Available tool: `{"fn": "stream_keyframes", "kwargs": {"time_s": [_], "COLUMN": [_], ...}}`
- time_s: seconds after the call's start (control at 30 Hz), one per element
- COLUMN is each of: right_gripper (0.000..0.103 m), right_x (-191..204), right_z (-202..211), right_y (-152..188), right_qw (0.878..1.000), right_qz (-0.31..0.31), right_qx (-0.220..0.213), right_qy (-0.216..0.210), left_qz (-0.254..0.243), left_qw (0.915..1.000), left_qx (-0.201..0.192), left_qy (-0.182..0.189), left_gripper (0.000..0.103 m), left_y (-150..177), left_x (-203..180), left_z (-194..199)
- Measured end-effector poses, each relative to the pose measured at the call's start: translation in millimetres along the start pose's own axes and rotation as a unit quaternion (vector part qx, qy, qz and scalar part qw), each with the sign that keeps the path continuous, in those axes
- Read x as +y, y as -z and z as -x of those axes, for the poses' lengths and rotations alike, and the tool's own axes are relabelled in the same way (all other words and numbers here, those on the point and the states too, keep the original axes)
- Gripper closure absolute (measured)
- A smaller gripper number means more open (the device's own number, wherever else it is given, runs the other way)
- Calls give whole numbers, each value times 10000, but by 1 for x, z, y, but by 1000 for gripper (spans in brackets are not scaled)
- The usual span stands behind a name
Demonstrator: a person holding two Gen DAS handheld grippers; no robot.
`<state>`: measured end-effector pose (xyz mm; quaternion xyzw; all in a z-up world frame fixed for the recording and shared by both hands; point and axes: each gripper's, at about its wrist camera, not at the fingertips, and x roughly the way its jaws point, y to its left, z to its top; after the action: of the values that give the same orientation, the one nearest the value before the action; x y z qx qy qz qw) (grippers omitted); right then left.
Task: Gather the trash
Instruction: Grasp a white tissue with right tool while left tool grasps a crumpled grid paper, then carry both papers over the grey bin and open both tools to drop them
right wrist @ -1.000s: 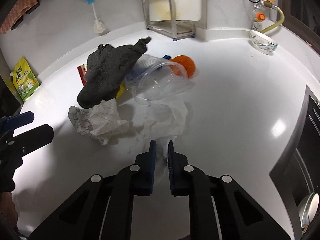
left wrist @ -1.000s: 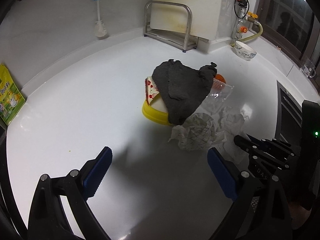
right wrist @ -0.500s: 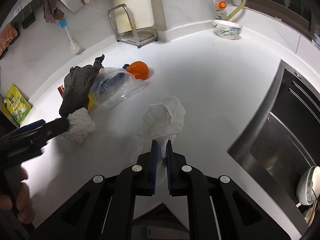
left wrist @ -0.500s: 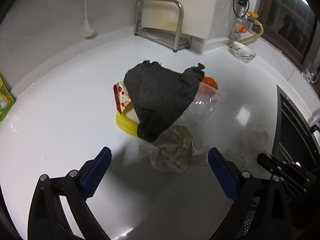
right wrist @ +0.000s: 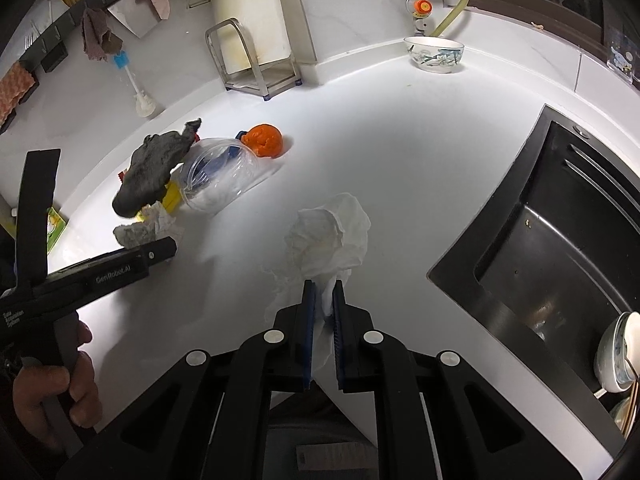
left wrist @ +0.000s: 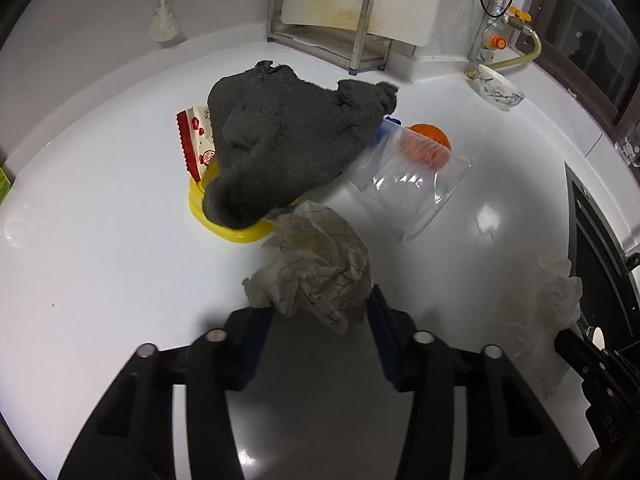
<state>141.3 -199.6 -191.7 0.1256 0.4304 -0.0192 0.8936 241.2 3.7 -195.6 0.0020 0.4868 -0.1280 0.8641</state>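
The tabletop (left wrist: 100, 264) is glossy white and smooth, throwing back lamp glare. On it, the dark grey cloth (left wrist: 288, 148) looks thick, matt and fuzzy. Just beside the cloth, the clear cup (left wrist: 412, 188) is thin, shiny, ribbed plastic, and the yellow dish (left wrist: 236, 234) under the cloth is smooth plastic. The checked paper wad (left wrist: 320, 276) near the cloth is crumpled and matt; the white tissue (right wrist: 332, 236) is soft and wrinkled. The rack (left wrist: 320, 12) behind the cloth is brushed metal.
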Motion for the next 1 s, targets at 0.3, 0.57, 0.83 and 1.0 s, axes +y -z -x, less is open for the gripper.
{"fn": "stream_keyframes", "kwargs": {"time_s": [0.3, 0.57, 0.83, 1.0], "right_gripper": [94, 95, 95, 95], "right_x": [-1, 5, 2, -3], "right_z": [6, 19, 48, 73], "right_y": [3, 10, 24, 37], "right_qw": [10000, 9997, 9993, 9989], "right_qz": [8, 56, 144, 232], "right_qx": [-23, -22, -56, -90], "right_qy": [-76, -229, -333, -401], "left_qz": [-16, -178, -226, -294], "left_qw": [9998, 9992, 9988, 9982], "left_qx": [-181, -346, -443, -514], "left_qy": [27, -21, -8, 17], "left_gripper": [69, 69, 69, 69], "left_y": [1, 15, 38, 61], "left_x": [3, 1, -10, -25], "left_z": [16, 47, 80, 105]}}
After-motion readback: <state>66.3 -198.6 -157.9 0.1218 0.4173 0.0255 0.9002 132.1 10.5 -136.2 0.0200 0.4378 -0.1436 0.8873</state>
